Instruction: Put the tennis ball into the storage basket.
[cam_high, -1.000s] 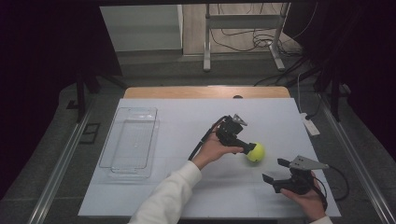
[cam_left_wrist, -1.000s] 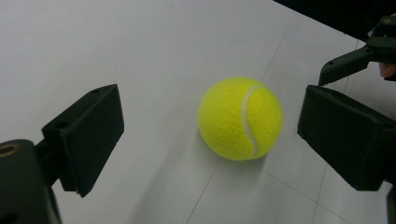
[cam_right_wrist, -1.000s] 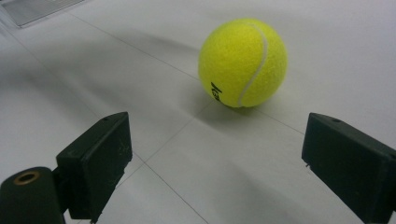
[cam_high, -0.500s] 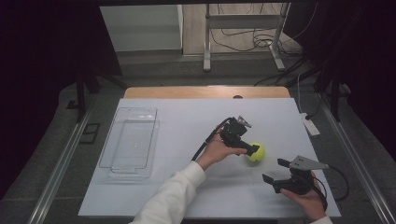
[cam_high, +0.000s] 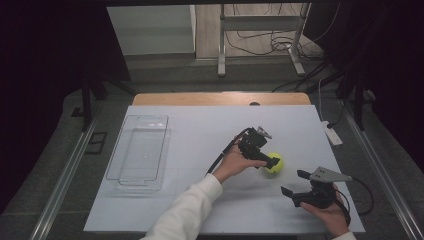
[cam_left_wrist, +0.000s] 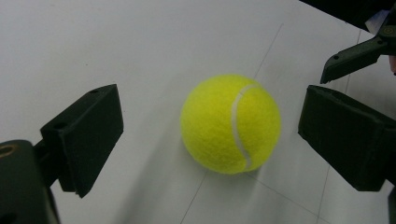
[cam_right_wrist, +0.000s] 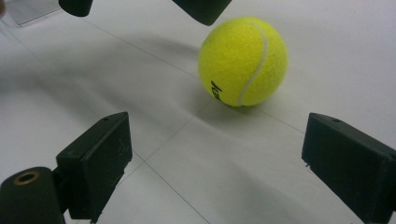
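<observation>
A yellow tennis ball (cam_high: 274, 163) rests on the white table sheet, right of centre. My left gripper (cam_high: 266, 158) is right beside it, reaching in from the left. In the left gripper view the ball (cam_left_wrist: 231, 123) lies in the wide gap of my left gripper (cam_left_wrist: 217, 135), which is open, and neither jaw touches it. My right gripper (cam_high: 291, 182) hovers open near the front right, a short way from the ball. In the right gripper view the ball (cam_right_wrist: 243, 60) lies beyond my right gripper (cam_right_wrist: 229, 163), with the left gripper's jaw tips above it.
A clear plastic tray (cam_high: 137, 150) stands at the left of the sheet. A white power strip (cam_high: 332, 134) lies at the table's right edge. A bare wooden strip (cam_high: 220, 98) runs along the far edge.
My left gripper has crept a little to the right, closer around the ball. The ball and the right gripper have stayed put.
</observation>
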